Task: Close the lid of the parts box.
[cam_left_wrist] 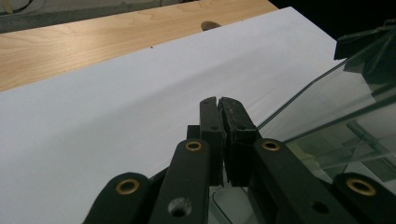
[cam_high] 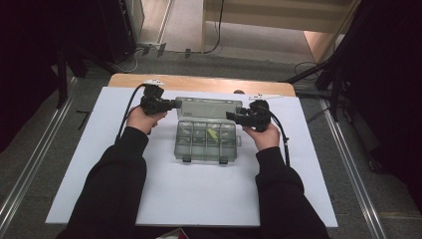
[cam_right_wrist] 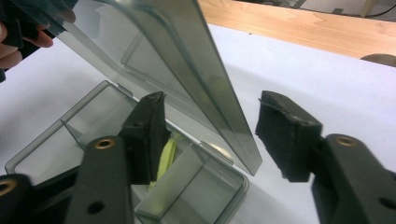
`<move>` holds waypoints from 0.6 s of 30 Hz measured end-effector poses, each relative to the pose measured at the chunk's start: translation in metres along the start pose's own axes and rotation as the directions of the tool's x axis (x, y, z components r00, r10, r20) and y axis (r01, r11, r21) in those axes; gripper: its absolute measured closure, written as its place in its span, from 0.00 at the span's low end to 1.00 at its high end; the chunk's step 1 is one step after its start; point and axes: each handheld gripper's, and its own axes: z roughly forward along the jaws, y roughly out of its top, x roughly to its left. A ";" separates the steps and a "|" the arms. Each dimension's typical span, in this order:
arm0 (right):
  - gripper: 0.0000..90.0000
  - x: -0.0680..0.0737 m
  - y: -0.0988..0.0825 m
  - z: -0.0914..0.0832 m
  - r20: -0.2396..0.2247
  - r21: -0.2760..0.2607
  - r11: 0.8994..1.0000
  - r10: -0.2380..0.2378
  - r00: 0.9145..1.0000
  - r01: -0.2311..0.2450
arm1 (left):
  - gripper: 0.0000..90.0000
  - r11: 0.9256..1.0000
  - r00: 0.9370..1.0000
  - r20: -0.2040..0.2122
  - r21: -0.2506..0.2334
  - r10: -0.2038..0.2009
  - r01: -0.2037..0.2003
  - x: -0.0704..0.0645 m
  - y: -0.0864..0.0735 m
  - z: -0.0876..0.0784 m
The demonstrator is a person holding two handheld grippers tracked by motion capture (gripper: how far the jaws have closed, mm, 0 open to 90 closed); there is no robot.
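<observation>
Where wood ends, white tabletop sheet (cam_high: 199, 194)

light: bright centre, dark surround | shadows: soft | focus: close views slightly soft, mild sheet glare

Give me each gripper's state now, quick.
Left gripper: shut on the lid's left edge.
Right gripper: open, jaws either side of the lid's right edge, not pressing it, above the box.

We see a smoky clear glossy plastic box (cam_high: 206, 140) with smooth lid (cam_right_wrist: 187, 70); matt white paper sheet (cam_high: 199, 194); bare wood tabletop (cam_left_wrist: 93, 42) at 12 o'clock; rough black foam pads (cam_right_wrist: 285, 135).
</observation>
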 end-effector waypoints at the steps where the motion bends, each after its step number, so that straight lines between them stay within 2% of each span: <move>1: 0.46 0.000 0.000 -0.001 0.003 -0.004 1.000 0.000 1.000 0.000 | 0.97 1.000 1.000 0.002 -0.002 -0.002 0.002 -0.001 0.000 0.000; 6: 0.43 -0.001 -0.001 -0.008 -0.002 0.000 1.000 0.008 1.000 -0.008 | 0.97 1.000 1.000 -0.001 -0.004 -0.001 0.001 -0.001 0.003 0.000; 11: 0.44 0.000 -0.007 -0.018 -0.002 0.014 1.000 0.020 1.000 -0.020 | 0.97 1.000 1.000 0.004 -0.001 -0.003 0.003 0.000 0.003 0.001; 13: 0.50 -0.001 -0.010 -0.021 -0.010 0.035 0.999 0.021 1.000 -0.021 | 0.97 1.000 1.000 0.010 -0.002 -0.006 0.006 -0.001 0.004 0.001; 16: 0.67 -0.002 -0.013 -0.025 -0.009 0.057 0.998 0.010 1.000 -0.010 | 0.97 1.000 1.000 0.015 -0.003 -0.007 0.007 -0.001 0.004 0.002; 18: 0.77 -0.003 -0.014 -0.027 -0.018 0.070 0.997 0.021 1.000 -0.019 | 0.97 1.000 1.000 0.018 -0.003 -0.007 0.007 -0.002 0.004 0.002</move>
